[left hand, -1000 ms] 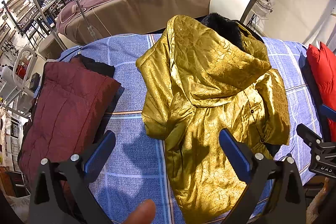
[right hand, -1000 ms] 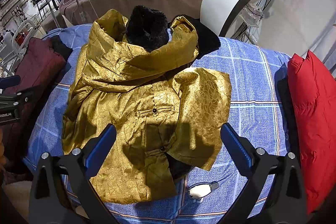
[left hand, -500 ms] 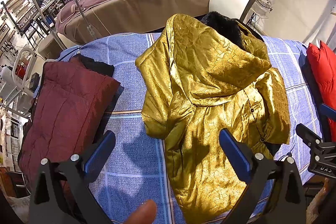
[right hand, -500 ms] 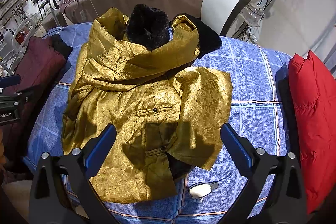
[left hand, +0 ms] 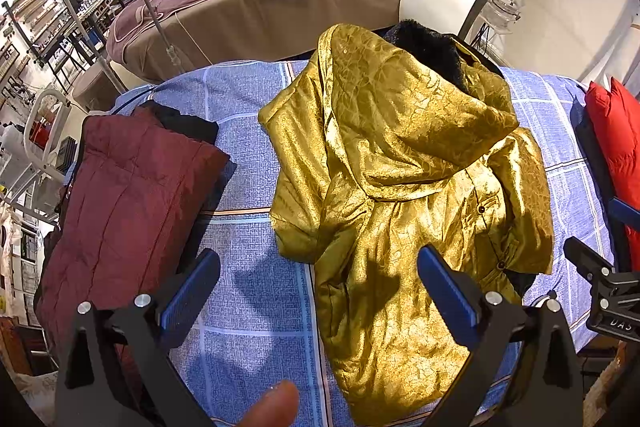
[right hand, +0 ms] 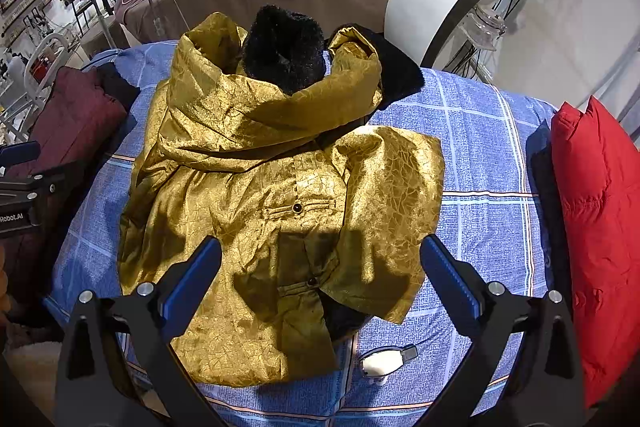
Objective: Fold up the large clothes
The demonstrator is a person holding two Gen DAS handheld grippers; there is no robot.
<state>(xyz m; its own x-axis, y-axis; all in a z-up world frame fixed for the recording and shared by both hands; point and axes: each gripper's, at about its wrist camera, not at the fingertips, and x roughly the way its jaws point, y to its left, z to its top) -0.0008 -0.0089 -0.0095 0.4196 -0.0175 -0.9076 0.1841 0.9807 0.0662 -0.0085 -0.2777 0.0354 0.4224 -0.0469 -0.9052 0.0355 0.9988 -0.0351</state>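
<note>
Gold jacket (right hand: 276,211) lies mid-bed on the blue checked sheet (right hand: 480,155), partly folded, hood with black fur lining (right hand: 286,55) at the far end. Right view alone shows the buttoned front and a small white device (right hand: 384,361) on the sheet just beside the hem. Left view alone shows the full maroon folded jacket (left hand: 120,203), apart from the gold one, bare sheet between. Red jacket (right hand: 600,227) sits at the right edge. Left gripper (left hand: 316,287) and right gripper (right hand: 320,279) both hover above the near hem, jaws spread, holding nothing.

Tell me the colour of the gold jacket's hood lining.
Black fur lining, clearest in the right wrist view.
</note>
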